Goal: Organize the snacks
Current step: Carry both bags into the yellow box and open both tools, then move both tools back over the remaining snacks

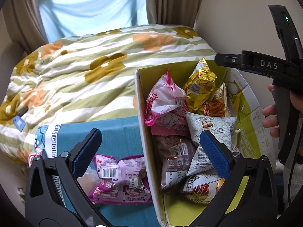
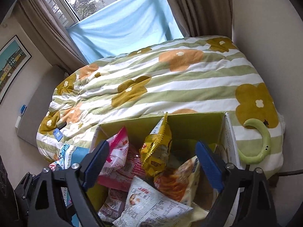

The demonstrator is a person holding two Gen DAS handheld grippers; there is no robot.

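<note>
A cardboard box with a green inside holds several snack packets: a pink one, a gold one and a white printed one. A purple packet lies outside the box on a teal cloth. My left gripper is open and straddles the box's left wall. In the right wrist view my right gripper hangs open over the box; the gold packet stands upright between its jaws, untouched. A pink packet and a white one lie below.
The box stands against a bed with a green-striped floral quilt. A green ring-shaped item lies on the quilt to the box's right. A wall is close on the right, curtains and a window behind. A person's hand grips the right tool.
</note>
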